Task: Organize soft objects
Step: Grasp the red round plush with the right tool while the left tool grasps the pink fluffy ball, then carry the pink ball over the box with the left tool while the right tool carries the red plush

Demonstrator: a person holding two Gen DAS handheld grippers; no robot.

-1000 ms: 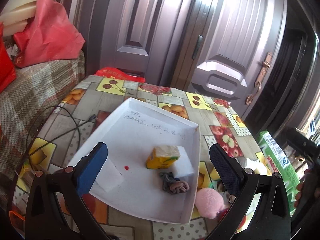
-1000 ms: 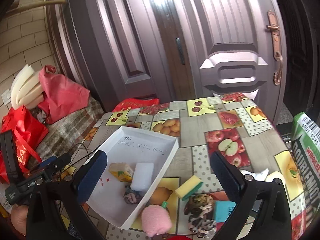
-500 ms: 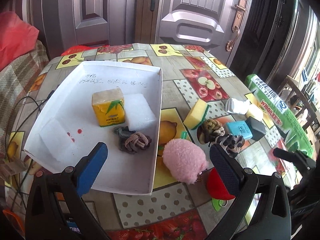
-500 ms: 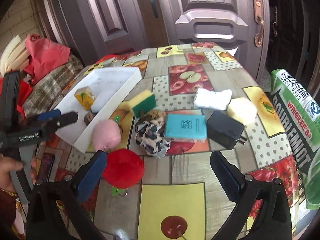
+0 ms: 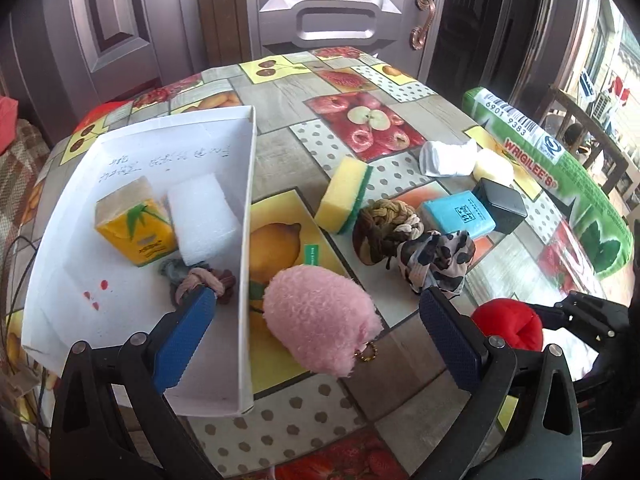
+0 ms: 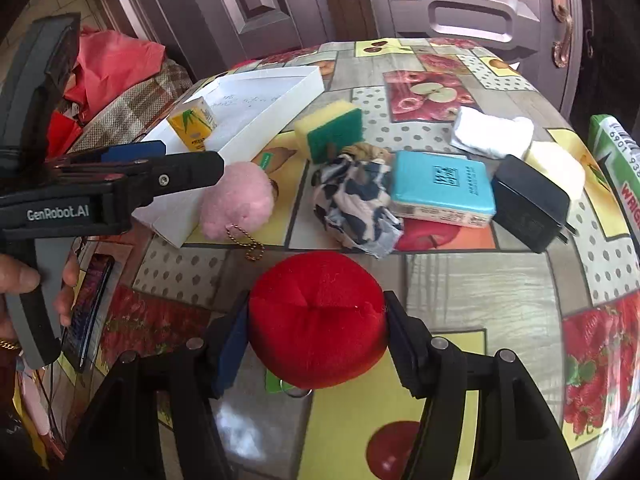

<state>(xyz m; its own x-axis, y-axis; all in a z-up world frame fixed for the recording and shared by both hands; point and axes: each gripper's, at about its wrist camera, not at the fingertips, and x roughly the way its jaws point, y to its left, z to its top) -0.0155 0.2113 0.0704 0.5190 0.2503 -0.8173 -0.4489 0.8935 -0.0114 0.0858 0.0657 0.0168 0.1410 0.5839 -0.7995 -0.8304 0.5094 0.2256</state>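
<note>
Right gripper (image 6: 316, 320): clamped on the red plush ball (image 6: 318, 318), apparently resting on the table (image 6: 480, 288). Left gripper (image 5: 316, 320): spread wide around the pink pompom (image 5: 320, 320).

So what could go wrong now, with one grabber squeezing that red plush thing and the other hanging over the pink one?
The red plush is soft and round, so it might squirt out of the right gripper when lifted.

The left gripper is wide open around the pink pompom, with one finger over the white tray; closing could catch the tray's wall.

The pompom's little chain might snag on the way in.
</note>
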